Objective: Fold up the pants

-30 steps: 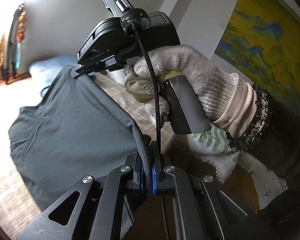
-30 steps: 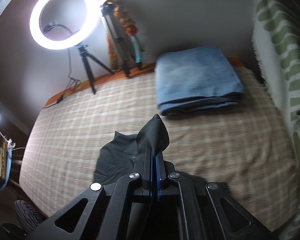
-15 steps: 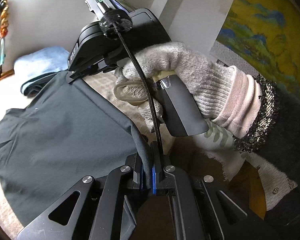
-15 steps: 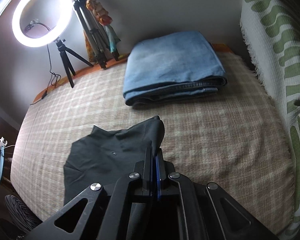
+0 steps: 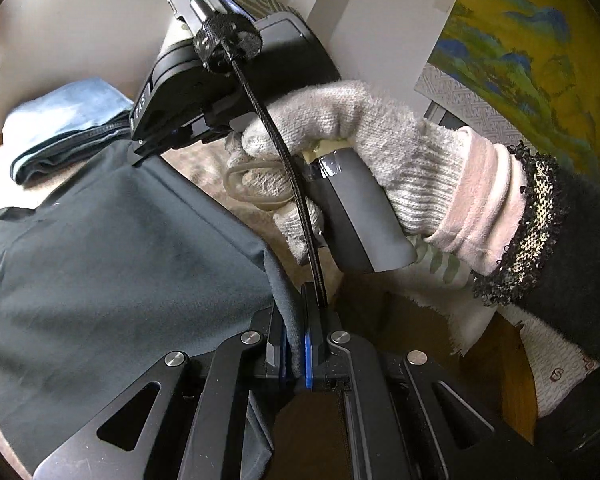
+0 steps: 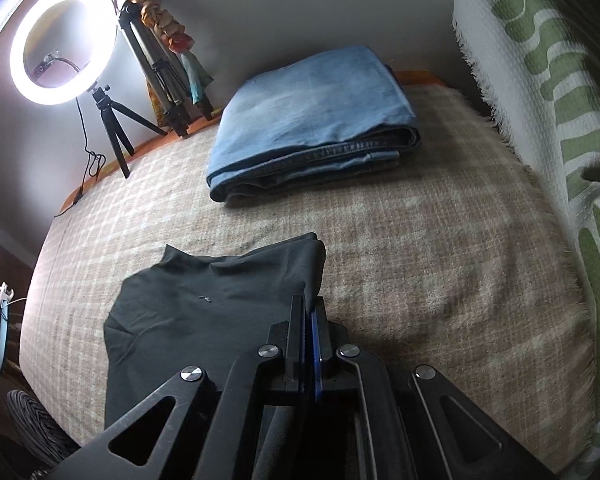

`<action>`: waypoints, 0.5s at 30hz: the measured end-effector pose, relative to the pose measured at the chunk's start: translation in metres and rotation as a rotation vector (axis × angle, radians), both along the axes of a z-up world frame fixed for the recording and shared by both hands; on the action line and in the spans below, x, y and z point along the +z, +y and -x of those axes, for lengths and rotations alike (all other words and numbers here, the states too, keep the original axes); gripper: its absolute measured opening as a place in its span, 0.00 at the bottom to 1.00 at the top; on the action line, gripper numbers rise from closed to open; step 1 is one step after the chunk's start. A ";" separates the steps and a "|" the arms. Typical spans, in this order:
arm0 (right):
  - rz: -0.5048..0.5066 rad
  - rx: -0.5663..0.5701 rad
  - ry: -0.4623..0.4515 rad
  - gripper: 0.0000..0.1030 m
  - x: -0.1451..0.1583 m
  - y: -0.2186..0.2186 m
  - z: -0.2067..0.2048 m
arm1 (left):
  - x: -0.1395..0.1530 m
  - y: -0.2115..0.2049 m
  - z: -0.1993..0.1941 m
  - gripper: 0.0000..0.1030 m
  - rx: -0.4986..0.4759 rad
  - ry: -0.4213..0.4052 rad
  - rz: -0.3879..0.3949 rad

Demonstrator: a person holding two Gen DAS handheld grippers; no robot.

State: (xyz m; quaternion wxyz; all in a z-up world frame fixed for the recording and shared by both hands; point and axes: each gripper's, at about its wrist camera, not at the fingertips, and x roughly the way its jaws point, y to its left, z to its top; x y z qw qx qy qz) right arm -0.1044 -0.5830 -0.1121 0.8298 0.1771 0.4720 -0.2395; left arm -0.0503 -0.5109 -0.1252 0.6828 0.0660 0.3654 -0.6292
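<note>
Dark grey pants (image 5: 112,280) stretch between both grippers above the checked bed cover. My left gripper (image 5: 300,320) is shut on one edge of the cloth, which bunches between its pads. In the left wrist view the right gripper (image 5: 138,156) shows at the far end of the taut edge, held by a gloved hand (image 5: 352,152), and pinches the other corner. In the right wrist view my right gripper (image 6: 310,312) is shut on a corner of the pants (image 6: 204,316), the rest lying spread low over the bed.
A folded pair of blue jeans (image 6: 312,120) lies at the back of the bed (image 6: 440,248). A ring light (image 6: 60,40) and tripods (image 6: 160,68) stand at the back left. A green-patterned white cloth (image 6: 540,80) hangs along the right side.
Both grippers have come down and forward with the pants. The cloth has spread out wider and lower over the bed, and the jeans look nearer.
</note>
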 end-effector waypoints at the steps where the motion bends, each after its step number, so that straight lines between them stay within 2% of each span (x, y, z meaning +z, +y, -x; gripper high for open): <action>1: -0.002 0.002 0.004 0.00 -0.003 -0.001 0.000 | 0.000 -0.001 0.000 0.04 -0.002 0.002 -0.006; 3: -0.006 0.005 0.015 0.00 -0.008 -0.004 -0.001 | 0.000 -0.001 0.003 0.05 -0.005 0.004 -0.020; 6: -0.012 0.006 0.033 0.00 -0.014 -0.005 -0.001 | -0.001 -0.003 0.011 0.15 -0.023 0.002 -0.035; 8: -0.011 0.004 0.034 0.02 -0.015 -0.006 0.000 | -0.001 -0.004 0.017 0.15 -0.039 0.000 -0.044; 11: 0.011 -0.031 0.044 0.13 -0.012 -0.009 0.005 | 0.000 -0.001 0.023 0.19 -0.052 -0.003 -0.056; 12: 0.020 -0.044 0.047 0.23 -0.009 -0.011 0.008 | 0.002 0.003 0.025 0.19 -0.063 -0.001 -0.056; 15: 0.047 -0.064 0.020 0.24 0.007 -0.010 0.019 | 0.008 0.015 0.025 0.20 -0.064 0.000 -0.041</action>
